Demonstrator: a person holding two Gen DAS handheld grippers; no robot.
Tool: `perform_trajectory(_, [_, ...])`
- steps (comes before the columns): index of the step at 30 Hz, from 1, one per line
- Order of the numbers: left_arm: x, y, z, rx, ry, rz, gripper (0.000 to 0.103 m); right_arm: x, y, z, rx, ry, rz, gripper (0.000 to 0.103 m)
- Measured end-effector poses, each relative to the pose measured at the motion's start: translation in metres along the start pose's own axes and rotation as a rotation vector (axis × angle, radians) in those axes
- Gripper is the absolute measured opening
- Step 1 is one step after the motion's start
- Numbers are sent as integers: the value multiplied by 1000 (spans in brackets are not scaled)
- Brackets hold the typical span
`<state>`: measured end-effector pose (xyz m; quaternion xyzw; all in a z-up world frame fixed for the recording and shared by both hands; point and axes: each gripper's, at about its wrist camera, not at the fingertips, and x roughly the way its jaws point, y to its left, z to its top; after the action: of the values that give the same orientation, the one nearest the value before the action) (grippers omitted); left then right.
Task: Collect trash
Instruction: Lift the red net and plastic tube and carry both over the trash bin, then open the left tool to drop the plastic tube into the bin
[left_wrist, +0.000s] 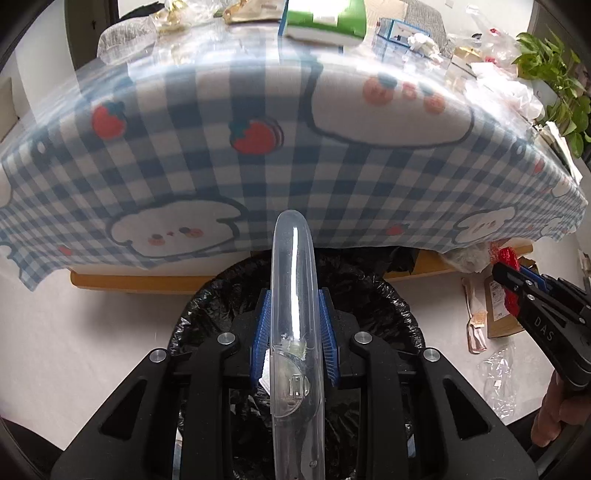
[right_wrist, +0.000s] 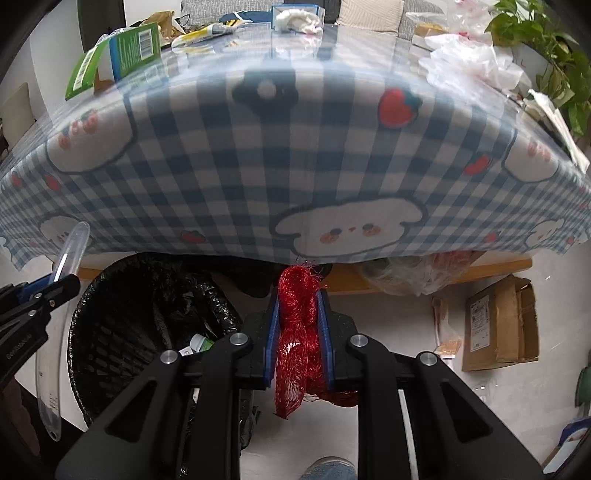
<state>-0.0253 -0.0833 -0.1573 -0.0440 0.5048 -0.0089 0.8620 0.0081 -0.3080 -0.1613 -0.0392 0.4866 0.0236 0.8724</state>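
Trash collection, status: partway, much left.

In hand, two items:
- Left tongs (left_wrist: 293, 332): clamped on a clear plastic container (left_wrist: 293, 295), held on edge, directly above the black-lined trash bin (left_wrist: 388, 306). Not yet released.
- Right tongs (right_wrist: 298, 332): clamped on a wad of red mesh netting (right_wrist: 297, 325), hanging over bare floor just to the 3 o'clock side of the bin in the right wrist view. Judged to need a shift toward 9 o'clock before it can drop in.

Already binned: a small white-and-green bottle (right_wrist: 197, 345) shows inside the liner; other contents too dark to tell.

Outstanding, on the desk (right_wrist: 258, 166) with its checked cloth:
- green carton (right_wrist: 129, 51) at 10 o'clock
- crumpled white tissue (right_wrist: 299, 16) at 12 o'clock
- clear and white plastic bags (right_wrist: 476, 62) at 2 o'clock

Outstanding, on the floor:
- flattened cardboard box (right_wrist: 498, 332) at 3 o'clock
- clear wrapper (left_wrist: 498, 380) at 4 o'clock in the left wrist view

Assessment: two drops pending, then several more pickups.
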Motion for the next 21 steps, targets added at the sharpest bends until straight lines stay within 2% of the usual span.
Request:
perform_trajectory(9, [26, -10, -9, 0, 17, 0, 25, 22, -3, -13, 2, 35, -15, 18])
perform_trajectory(21, [47, -29, -19, 31, 47, -2, 27, 19, -13, -19, 29, 36, -31, 18])
